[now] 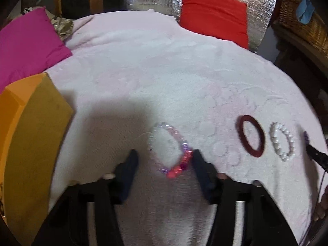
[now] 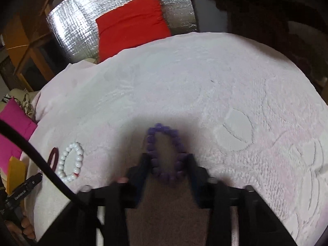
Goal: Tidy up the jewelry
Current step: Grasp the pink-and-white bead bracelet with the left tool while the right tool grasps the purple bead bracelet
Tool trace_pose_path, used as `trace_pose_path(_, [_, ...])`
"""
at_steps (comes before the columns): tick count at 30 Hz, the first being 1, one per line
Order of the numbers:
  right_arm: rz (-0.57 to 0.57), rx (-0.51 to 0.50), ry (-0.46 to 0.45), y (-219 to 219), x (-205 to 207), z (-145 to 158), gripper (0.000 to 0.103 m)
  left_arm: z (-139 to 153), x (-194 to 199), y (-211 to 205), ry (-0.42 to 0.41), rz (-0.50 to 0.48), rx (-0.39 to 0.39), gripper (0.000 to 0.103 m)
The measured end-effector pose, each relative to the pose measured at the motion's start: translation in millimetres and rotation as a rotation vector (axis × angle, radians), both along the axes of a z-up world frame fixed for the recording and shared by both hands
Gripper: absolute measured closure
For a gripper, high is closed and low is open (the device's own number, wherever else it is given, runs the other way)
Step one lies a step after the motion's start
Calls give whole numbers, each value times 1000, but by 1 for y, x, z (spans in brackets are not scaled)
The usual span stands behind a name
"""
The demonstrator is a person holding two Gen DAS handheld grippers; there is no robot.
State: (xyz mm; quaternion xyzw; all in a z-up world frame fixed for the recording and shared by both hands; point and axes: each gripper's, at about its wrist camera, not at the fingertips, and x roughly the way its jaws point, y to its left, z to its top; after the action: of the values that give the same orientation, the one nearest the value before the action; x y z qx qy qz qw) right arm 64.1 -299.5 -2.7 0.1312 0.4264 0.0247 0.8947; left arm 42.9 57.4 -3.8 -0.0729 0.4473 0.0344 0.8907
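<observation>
In the left wrist view a pink and clear beaded bracelet (image 1: 171, 149) lies on the white towel (image 1: 153, 71) between the fingers of my open left gripper (image 1: 164, 160); the right fingertip (image 1: 199, 160) is close to its pink beads. A dark red bangle (image 1: 251, 135) and a white pearl bracelet (image 1: 281, 141) lie to the right. In the right wrist view my right gripper (image 2: 167, 164) is closed around a purple beaded bracelet (image 2: 166, 151), both fingers touching its sides. The white pearl bracelet (image 2: 70, 162) and the red bangle's edge (image 2: 53, 157) lie to its left.
An orange box (image 1: 30, 133) stands at the left by a magenta cushion (image 1: 26, 47). A red cushion (image 1: 215, 14) leans on silver foil at the back. A wicker basket (image 1: 301, 18) is at the far right. A black cable (image 2: 41, 162) crosses the right wrist view.
</observation>
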Motion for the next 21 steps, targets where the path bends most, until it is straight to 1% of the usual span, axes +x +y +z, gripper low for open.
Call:
trace_pose_path(1, [4, -12, -4, 0, -1, 0, 80, 1, 0, 0, -3, -6, -5, 65])
trace_pose_path(3, [13, -24, -10, 3, -2, 3, 88, 1, 0, -3, -9, -22, 3, 81])
trace_pose_path(4, [16, -24, -11, 4, -3, 4, 91, 2, 0, -5, -10, -30, 2, 85])
trace_pose_path(6, [28, -2, -8, 1, -5, 6, 91, 3, -2, -6, -15, -40, -6, 93])
trace_pose_path(9, [43, 25, -13, -1, -9, 9, 91, 4, -5, -5, -17, -47, -18, 95])
trace_pose_path(12, [64, 73, -21, -5, -14, 14, 91, 8, -10, -5, -25, -51, -57, 95])
trace_pose_path(16, [78, 143, -24, -15, -23, 20, 91, 19, -18, -8, -52, -69, -63, 95])
trace_pose_path(21, [88, 206, -40, -24, -33, 30, 91, 33, -32, -17, -85, -110, -69, 96])
